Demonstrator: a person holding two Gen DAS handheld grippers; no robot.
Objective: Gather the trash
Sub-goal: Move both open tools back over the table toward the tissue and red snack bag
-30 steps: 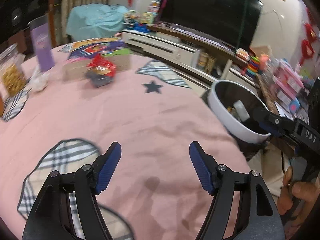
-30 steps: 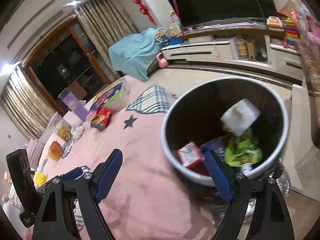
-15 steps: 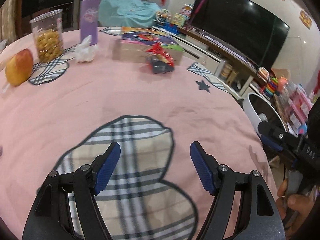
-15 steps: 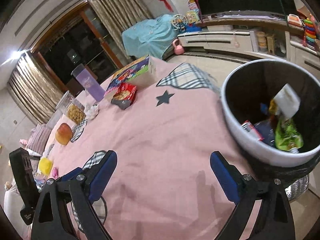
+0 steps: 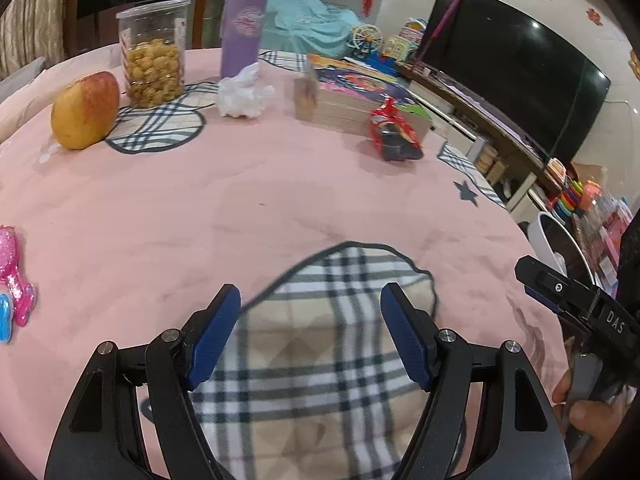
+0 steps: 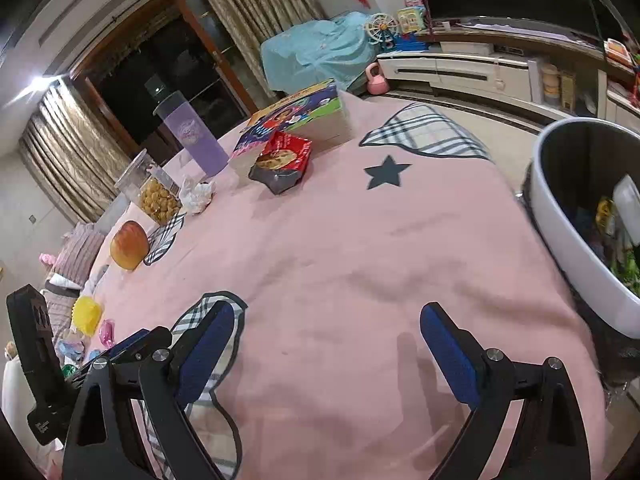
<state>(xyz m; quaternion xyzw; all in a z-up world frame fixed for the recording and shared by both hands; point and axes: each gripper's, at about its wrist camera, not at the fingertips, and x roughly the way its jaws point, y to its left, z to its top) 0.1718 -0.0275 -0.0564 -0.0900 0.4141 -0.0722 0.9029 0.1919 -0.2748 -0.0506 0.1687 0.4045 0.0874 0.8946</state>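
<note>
A red snack wrapper (image 5: 394,134) lies on the pink tablecloth next to a stack of books; it also shows in the right wrist view (image 6: 282,160). A crumpled white tissue (image 5: 245,94) lies beside the purple tumbler, also in the right wrist view (image 6: 196,194). The white trash bin (image 6: 580,256) with several wrappers inside stands off the table's right edge; its rim shows in the left wrist view (image 5: 554,240). My left gripper (image 5: 312,332) is open and empty above a plaid patch. My right gripper (image 6: 332,344) is open and empty above the cloth, left of the bin.
An apple (image 5: 86,110), a clear jar of snacks (image 5: 154,54), a purple tumbler (image 5: 244,24) and stacked books (image 5: 352,98) stand at the far side. Pink and blue toys (image 5: 16,280) lie at the left edge. A TV and cabinet are beyond the table.
Both grippers have swung left, away from the bin and back over the table. The dropped white item now rests in the bin. Both stay open.
</note>
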